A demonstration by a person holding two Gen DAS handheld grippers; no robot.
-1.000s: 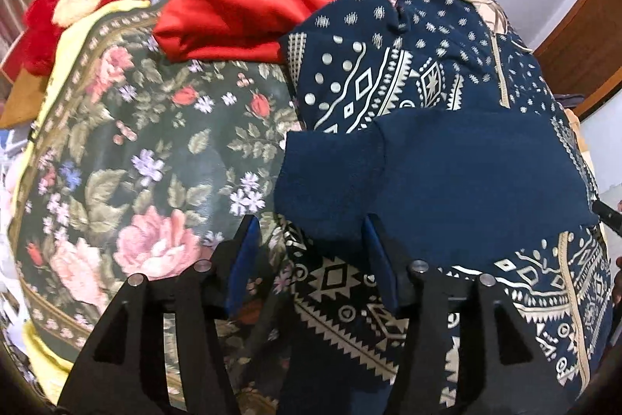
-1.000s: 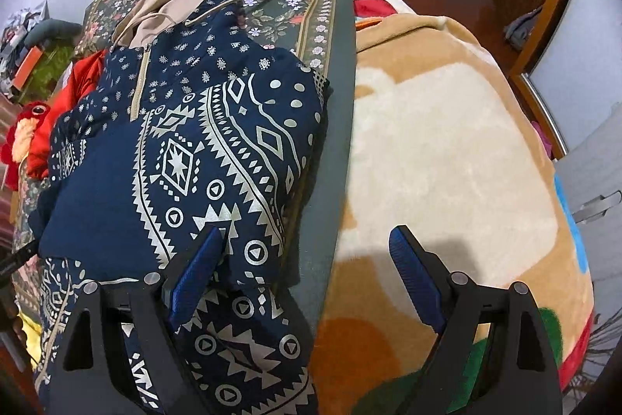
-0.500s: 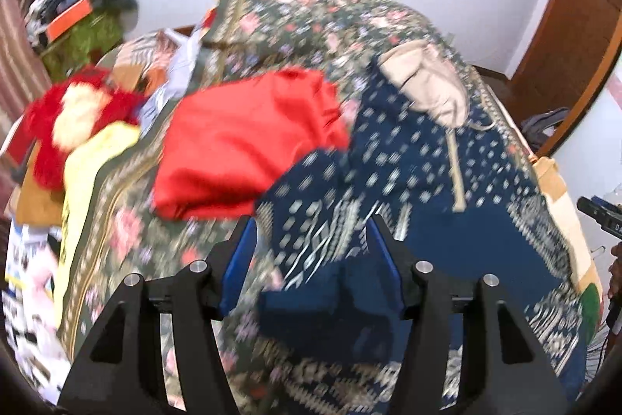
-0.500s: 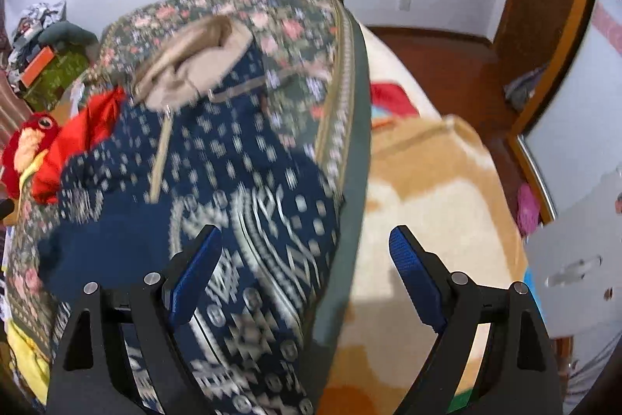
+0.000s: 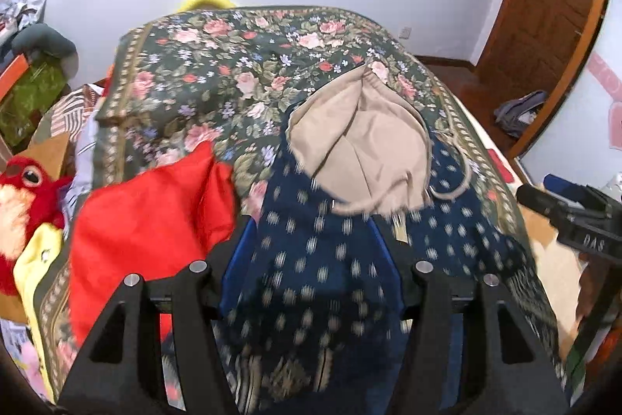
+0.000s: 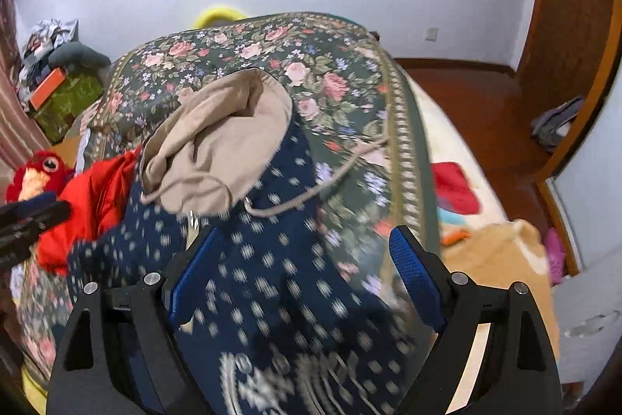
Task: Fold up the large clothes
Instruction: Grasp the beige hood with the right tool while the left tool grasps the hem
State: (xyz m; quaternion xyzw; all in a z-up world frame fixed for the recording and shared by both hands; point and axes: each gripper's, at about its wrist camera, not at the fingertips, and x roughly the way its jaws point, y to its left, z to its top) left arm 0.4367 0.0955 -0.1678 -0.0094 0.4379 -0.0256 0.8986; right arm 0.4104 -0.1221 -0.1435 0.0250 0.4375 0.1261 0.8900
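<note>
Fingers of both grippers, left gripper (image 5: 311, 247) and right gripper (image 6: 307, 259), spread wide and empty above the navy hoodie (image 5: 311, 279); best to pinch its shoulders evenly before folding.

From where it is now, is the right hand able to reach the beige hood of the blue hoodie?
Probably yes. The right tongs stand open above the hoodie, and the beige hood lies uncovered just ahead of them, with nothing between.
</note>
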